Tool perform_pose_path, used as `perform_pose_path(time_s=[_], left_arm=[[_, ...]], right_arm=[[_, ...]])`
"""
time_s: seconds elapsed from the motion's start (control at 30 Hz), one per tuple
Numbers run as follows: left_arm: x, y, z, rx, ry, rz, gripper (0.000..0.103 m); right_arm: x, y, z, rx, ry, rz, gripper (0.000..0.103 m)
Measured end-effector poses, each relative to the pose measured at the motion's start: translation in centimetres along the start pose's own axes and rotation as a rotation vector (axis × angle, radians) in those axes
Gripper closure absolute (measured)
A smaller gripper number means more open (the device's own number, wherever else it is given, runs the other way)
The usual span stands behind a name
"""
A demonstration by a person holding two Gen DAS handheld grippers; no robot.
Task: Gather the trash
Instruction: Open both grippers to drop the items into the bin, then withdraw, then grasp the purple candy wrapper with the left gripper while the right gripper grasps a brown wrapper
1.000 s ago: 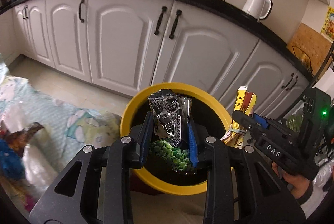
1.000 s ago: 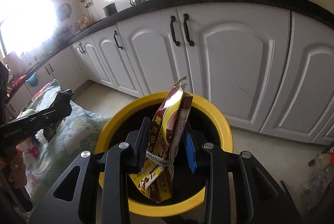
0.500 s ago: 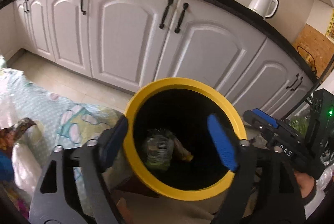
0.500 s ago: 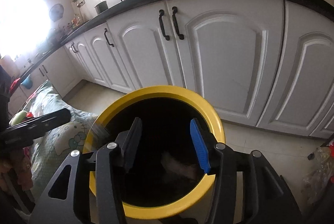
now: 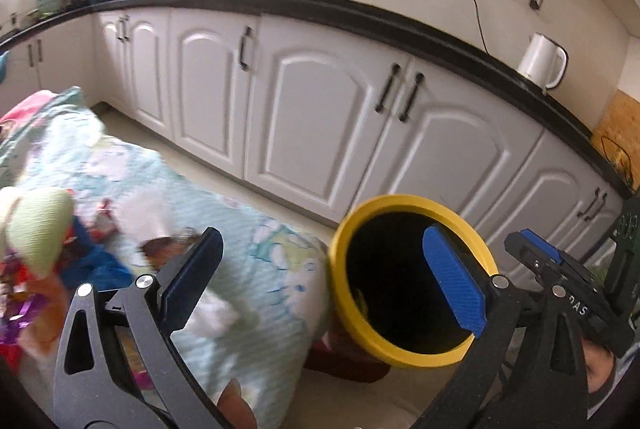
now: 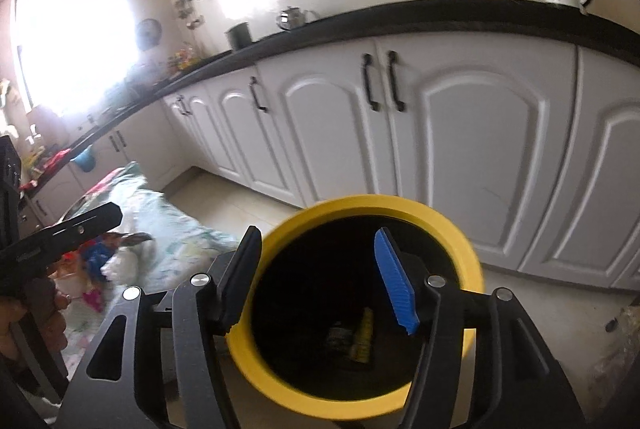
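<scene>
A black bin with a yellow rim (image 5: 400, 199) (image 6: 360, 203) stands on the floor beside a patterned blanket. Two snack wrappers (image 6: 356, 337) lie at its dark bottom. My right gripper (image 6: 318, 283) hovers over the bin mouth, its jaws opening with nothing between them. My left gripper (image 5: 320, 281) has its jaws opening wide and empty; its right finger is over the bin, its left finger over the blanket. Colourful wrappers (image 5: 92, 261) (image 6: 100, 253) lie in a heap on the blanket. Each gripper shows in the other's view: right gripper (image 5: 552, 269), left gripper (image 6: 80, 225).
White kitchen cabinets (image 5: 316, 133) under a black counter run behind the bin. A white kettle (image 5: 542, 61) stands on the counter. The blanket (image 5: 260, 269) covers the floor left of the bin. A hand (image 6: 24, 313) holds the left gripper's grip.
Both grippers opened and let go of their wrappers, which dropped into the bin. The left gripper then swung left toward the blanket; the right one lifted slightly.
</scene>
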State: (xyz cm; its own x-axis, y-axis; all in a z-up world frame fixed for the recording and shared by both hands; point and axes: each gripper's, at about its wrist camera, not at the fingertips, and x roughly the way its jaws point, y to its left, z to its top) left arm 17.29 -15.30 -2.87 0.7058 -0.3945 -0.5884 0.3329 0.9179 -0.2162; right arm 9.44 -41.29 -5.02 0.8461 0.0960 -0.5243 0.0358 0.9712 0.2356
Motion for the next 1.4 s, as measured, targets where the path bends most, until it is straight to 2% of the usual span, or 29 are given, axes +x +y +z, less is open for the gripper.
perform_pose_path(time_s=[0.33, 0.7, 1.03, 1.3, 1.4], left_arm=[[-4.8, 3.3, 0.4, -0.032, -0.106, 0.09, 0.011], [-8.5, 7.2, -0.6, -0.092, -0.151, 0.172, 0.011], [-10.2, 11.6, -1.9, -0.157, -0.131, 0.251, 0.011], [-10.2, 14.4, -3.0, -0.197, -0.081, 0.275, 0.011], [-9.8, 14.7, -3.2, -0.201, -0.063, 0.265, 0.018]], right_arm=[[-0.3, 4.9, 1.1, -0.079, -0.005, 0.09, 0.044], [0.5, 10.6, 1.4, -0.161, 0.013, 0.194, 0.039], [3.1, 15.6, 1.4, -0.213, 0.063, 0.277, 0.037], [7.1, 19.2, -0.1, -0.264, 0.188, 0.342, 0.036], [8.7, 19.9, -1.0, -0.273, 0.244, 0.346, 0.036]])
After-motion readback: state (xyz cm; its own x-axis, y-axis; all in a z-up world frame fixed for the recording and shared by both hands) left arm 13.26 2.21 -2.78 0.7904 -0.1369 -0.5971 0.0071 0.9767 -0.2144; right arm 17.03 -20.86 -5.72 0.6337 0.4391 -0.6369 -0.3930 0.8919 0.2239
